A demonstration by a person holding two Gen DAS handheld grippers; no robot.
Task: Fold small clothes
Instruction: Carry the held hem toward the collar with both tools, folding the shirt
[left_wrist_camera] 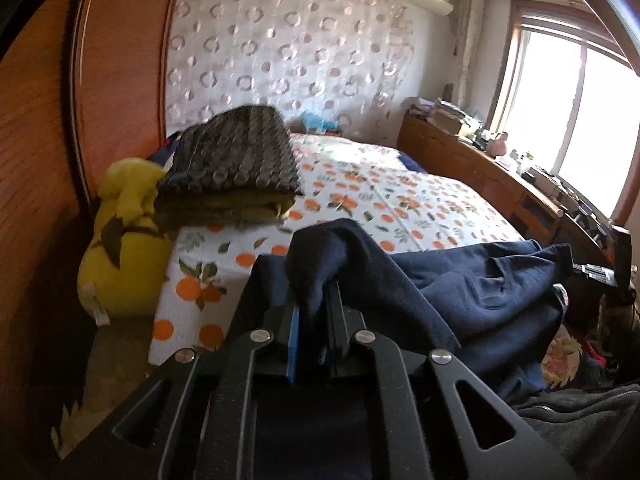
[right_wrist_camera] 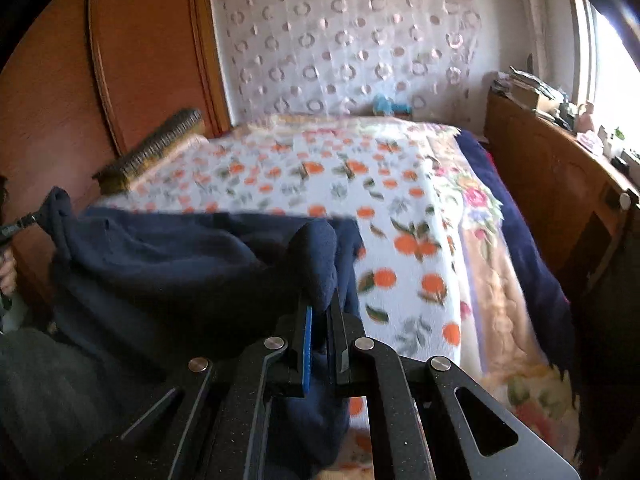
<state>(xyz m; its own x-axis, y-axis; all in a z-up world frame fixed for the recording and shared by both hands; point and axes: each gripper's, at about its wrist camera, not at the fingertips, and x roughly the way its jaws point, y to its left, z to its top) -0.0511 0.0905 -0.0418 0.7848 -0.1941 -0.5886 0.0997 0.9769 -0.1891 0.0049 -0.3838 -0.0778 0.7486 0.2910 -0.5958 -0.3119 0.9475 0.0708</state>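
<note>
A navy blue garment hangs stretched between my two grippers above the near end of the bed; it also shows in the right wrist view. My left gripper is shut on one bunched corner of it. My right gripper is shut on the other corner. The right gripper shows at the right edge of the left wrist view, and the left gripper shows at the left edge of the right wrist view.
The bed has an orange-print sheet. A folded grey knit stack lies at its left edge, beside a yellow plush toy. A wooden wardrobe stands left. A cluttered wooden cabinet stands under the window at right.
</note>
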